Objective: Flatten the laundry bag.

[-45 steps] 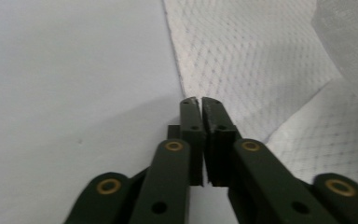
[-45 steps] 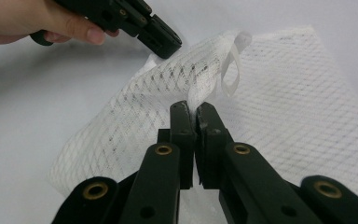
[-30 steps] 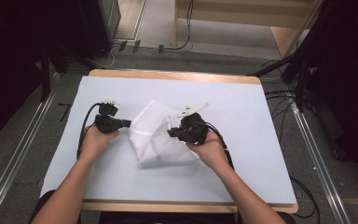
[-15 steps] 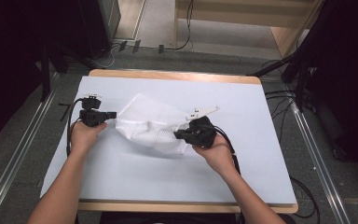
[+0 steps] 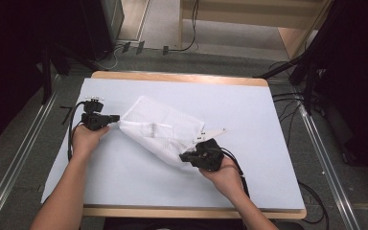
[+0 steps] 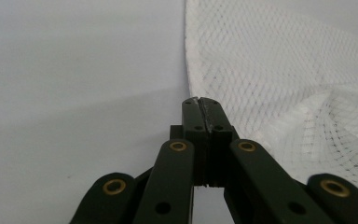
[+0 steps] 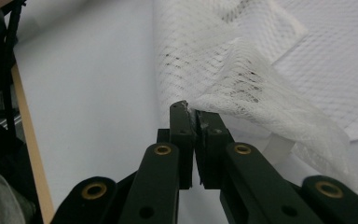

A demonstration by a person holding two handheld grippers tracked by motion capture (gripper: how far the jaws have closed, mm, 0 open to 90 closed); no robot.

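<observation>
A white mesh bag lies spread across the middle of the table, pulled into a slanted band between my two grippers. My left gripper is shut on its left corner; in the left gripper view the jaws meet with the mesh bag running off to the upper right. My right gripper is shut on the lower right edge. In the right gripper view its jaws have just eased a hair apart, with a fold of the mesh bag still pinched at their tips and lifted off the table.
The pale blue table cover has bare room in front and to the right of the bag. A white strap from the bag lies just beyond my right gripper. The wooden table edge runs along the near side. Cables hang off the right.
The left hand has moved left and the right hand has moved right and nearer the front edge. The bag has gone from a bunched heap to a stretched band between them.
</observation>
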